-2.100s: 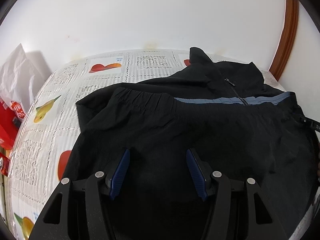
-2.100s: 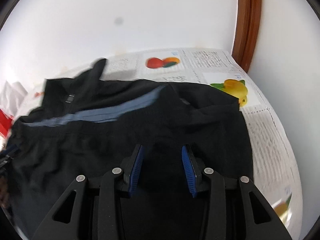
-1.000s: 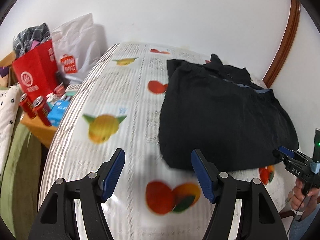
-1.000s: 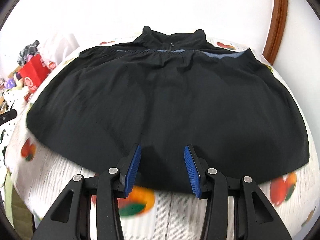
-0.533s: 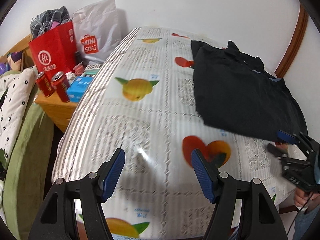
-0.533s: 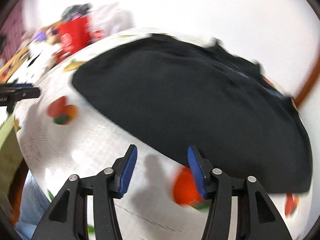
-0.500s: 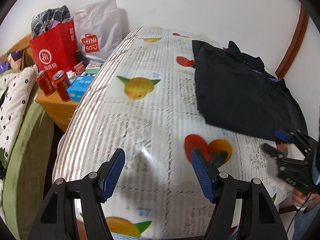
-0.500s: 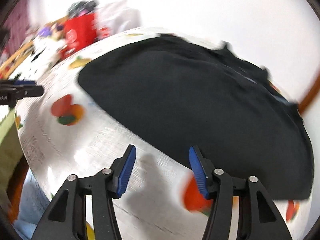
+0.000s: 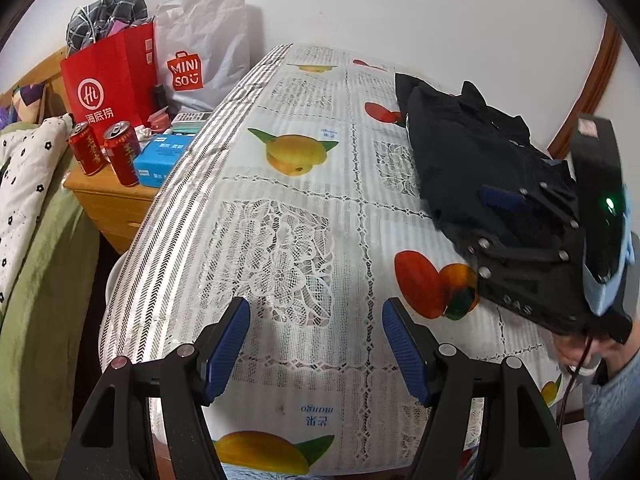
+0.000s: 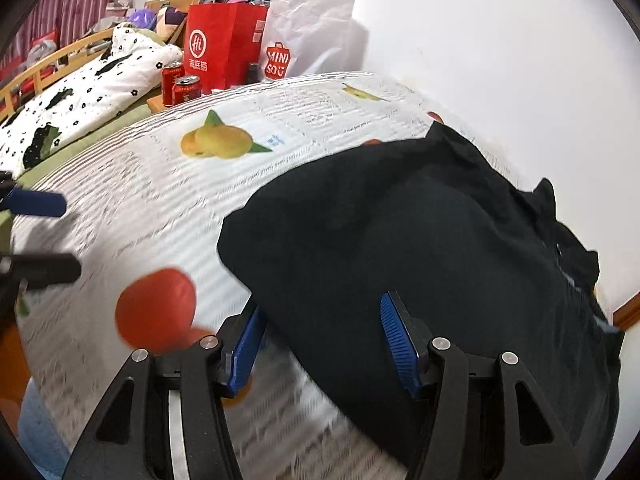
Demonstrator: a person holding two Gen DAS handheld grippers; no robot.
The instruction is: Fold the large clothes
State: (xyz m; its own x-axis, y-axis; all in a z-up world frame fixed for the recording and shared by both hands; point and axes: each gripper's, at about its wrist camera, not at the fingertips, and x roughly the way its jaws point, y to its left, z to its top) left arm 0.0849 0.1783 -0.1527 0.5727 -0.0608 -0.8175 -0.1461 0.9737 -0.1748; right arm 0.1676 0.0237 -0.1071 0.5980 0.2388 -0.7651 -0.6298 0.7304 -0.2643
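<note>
A folded black garment (image 9: 472,152) lies on the right part of the fruit-print tablecloth (image 9: 304,216); it also shows in the right wrist view (image 10: 420,240). My left gripper (image 9: 316,344) is open and empty above the bare cloth near the table's front edge, left of the garment. My right gripper (image 10: 320,340) is open, its jaws standing over the garment's near edge, nothing held. The right gripper also shows in the left wrist view (image 9: 520,216) at the garment's near corner. The left gripper's fingertips (image 10: 36,204) show at the left edge of the right wrist view.
A wooden side table (image 9: 108,200) stands left of the table with two red cans (image 9: 120,152), a blue box (image 9: 160,160), a red bag (image 9: 112,80) and a white Miniso bag (image 9: 200,60). A bed with a dotted quilt (image 10: 80,92) lies further left. A white wall is behind.
Both grippers have let go of the garment and pulled back to the near edge. The right gripper has swung left and lower, over the garment's near corner. The garment lies still.
</note>
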